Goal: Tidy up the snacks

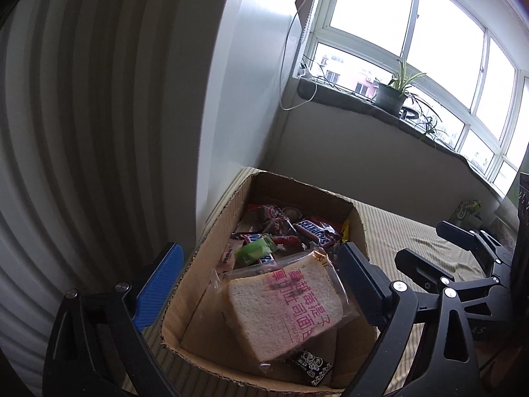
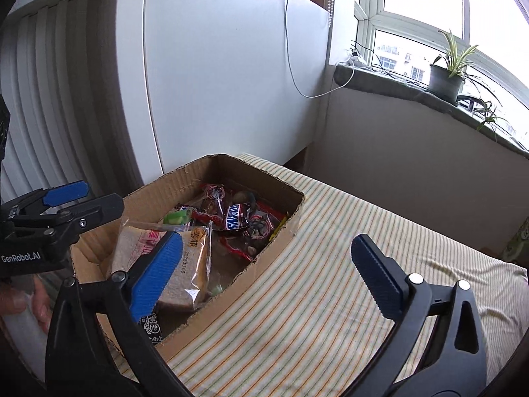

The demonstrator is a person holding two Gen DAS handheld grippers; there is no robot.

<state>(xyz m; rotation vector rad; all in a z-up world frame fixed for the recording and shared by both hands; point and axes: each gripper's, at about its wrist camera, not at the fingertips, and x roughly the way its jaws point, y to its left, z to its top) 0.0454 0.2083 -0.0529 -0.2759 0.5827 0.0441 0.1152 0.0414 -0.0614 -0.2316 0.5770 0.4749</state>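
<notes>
A cardboard box (image 1: 195, 274) stands on a striped cloth and holds snacks. A wrapped bread slice (image 1: 287, 311) with pink print lies at its near end, over a small black packet (image 1: 312, 365). Behind it lie a Snickers bar (image 1: 314, 230), a green candy (image 1: 254, 251) and red wrappers. My left gripper (image 1: 261, 281) is open and empty, its jaws spread across the box above the bread. My right gripper (image 2: 264, 264) is open and empty, its left finger over the box (image 2: 274, 248), its right finger over the cloth. The bread (image 2: 185, 268) and Snickers bar (image 2: 236, 216) show there too.
The striped cloth (image 2: 330, 281) spreads to the right of the box. A white ribbed wall panel (image 1: 82, 132) stands close on the left. A windowsill with a potted plant (image 1: 393, 94) and cables runs behind. A green packet (image 1: 467, 210) sits at the far right.
</notes>
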